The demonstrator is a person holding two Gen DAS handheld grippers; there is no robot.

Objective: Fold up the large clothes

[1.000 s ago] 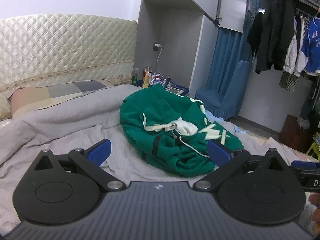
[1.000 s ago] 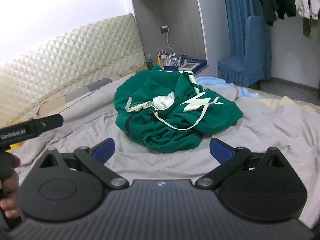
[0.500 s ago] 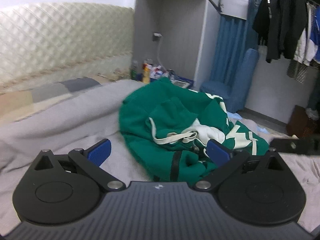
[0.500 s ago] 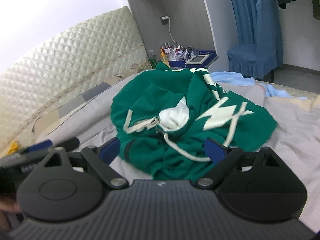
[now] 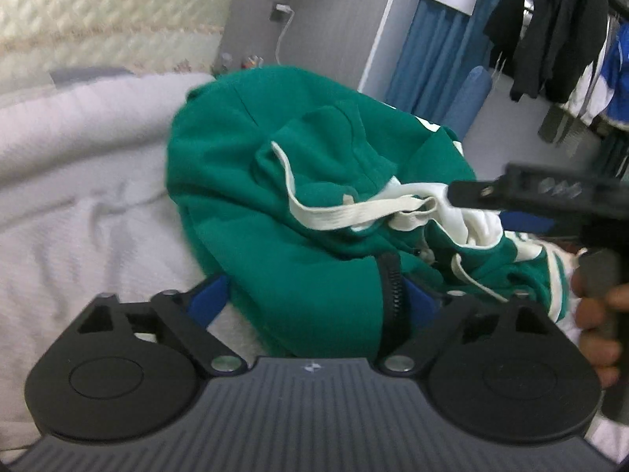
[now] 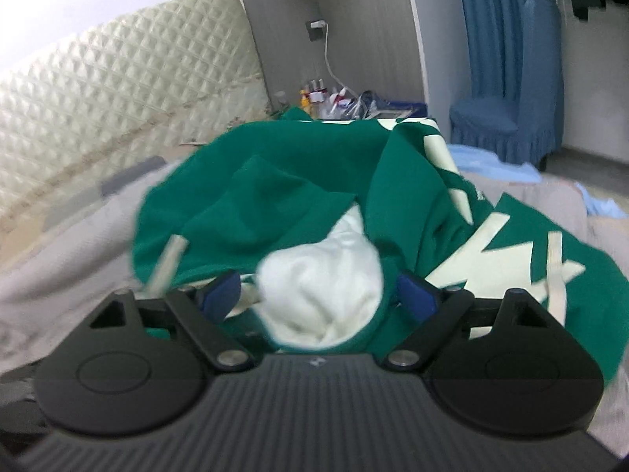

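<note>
Room: bedroom with a quilted cream headboard (image 6: pixel 118 90), a grey sheet (image 5: pixel 78 204) over the bed, a blue chair (image 6: pixel 507 118) and dark clothes on a rail (image 5: pixel 550 39).

Left wrist view
- Hoodie (image 5: pixel 283 196): green, crumpled in a heap on the sheet, cream drawstring (image 5: pixel 354 216) lying across its folds, black zip running down toward the camera.
- Left gripper (image 5: pixel 314 295): blue pads spread wide, one on each side of the heap's near edge; its jaws have just been closing a little. Green fabric lies between the pads. The right pad sits against the zip fold, the left pad just beside the hem; no squeeze on the cloth shows, so it reads as released.
- Right gripper (image 5: pixel 511 204): seen from the side at the right edge, its black finger reaching over the white hood lining. A hand (image 5: pixel 597 314) wraps its handle.

Right wrist view
- Hoodie (image 6: pixel 314 196): fills the middle of the view, white hood lining (image 6: pixel 322 287) bulging up close to the camera, cream lettering (image 6: pixel 491 251) to the right.
- Right gripper (image 6: pixel 318 299): blue pads wide apart with the white lining between them; its jaws have just been closing a little. The lining is blurred, but the pads do not appear to press it, so it reads as released.
- Nightstand (image 6: pixel 354 102): behind the heap, cluttered with small bottles and a cable.
</note>
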